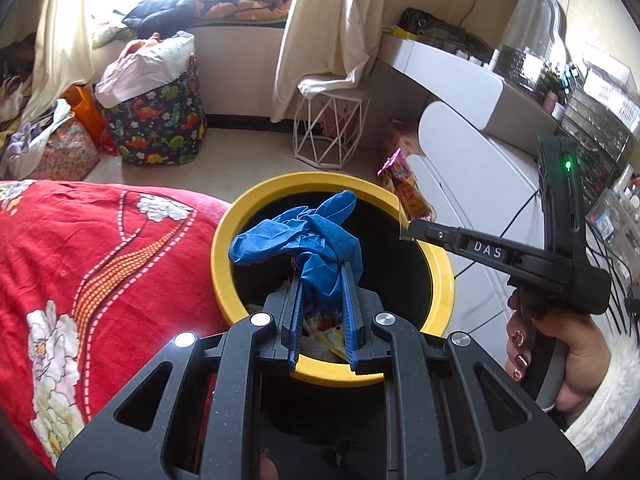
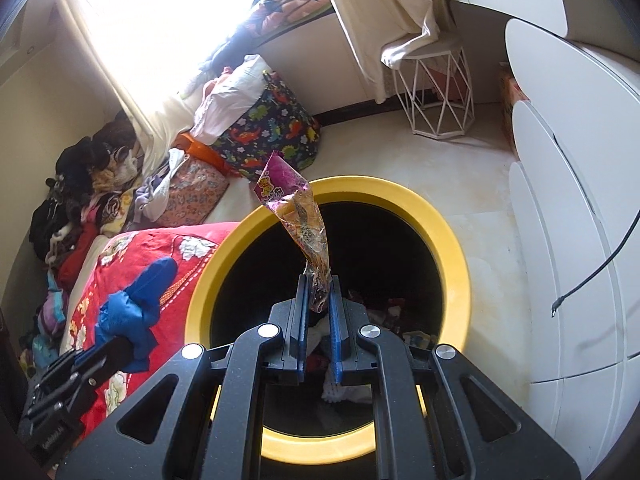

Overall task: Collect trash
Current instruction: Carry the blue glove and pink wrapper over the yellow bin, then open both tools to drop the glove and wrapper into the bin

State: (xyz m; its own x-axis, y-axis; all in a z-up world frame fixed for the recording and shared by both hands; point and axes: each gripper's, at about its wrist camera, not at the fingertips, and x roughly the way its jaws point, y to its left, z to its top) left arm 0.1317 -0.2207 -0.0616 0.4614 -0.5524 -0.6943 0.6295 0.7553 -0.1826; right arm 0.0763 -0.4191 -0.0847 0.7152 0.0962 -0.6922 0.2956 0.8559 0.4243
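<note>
A yellow-rimmed trash bin (image 1: 224, 248) with a black inside stands on the floor beside the bed; it also shows in the right wrist view (image 2: 452, 248). Trash lies at its bottom. My left gripper (image 1: 322, 268) is shut on crumpled blue gloves (image 1: 304, 236) and holds them over the bin's opening. My right gripper (image 2: 318, 280) is shut on a clear snack wrapper (image 2: 304, 220) with a purple top, held over the bin. In the left wrist view the right gripper (image 1: 414, 229) reaches in from the right with the wrapper (image 1: 404, 188). The gloves show at lower left in the right wrist view (image 2: 136, 308).
A red floral blanket (image 1: 80, 272) covers the bed left of the bin. A dinosaur-print hamper (image 1: 160, 120) and a white wire stool (image 1: 332, 128) stand on the floor behind. A white vanity (image 1: 472, 152) and drawers (image 2: 568, 240) stand to the right.
</note>
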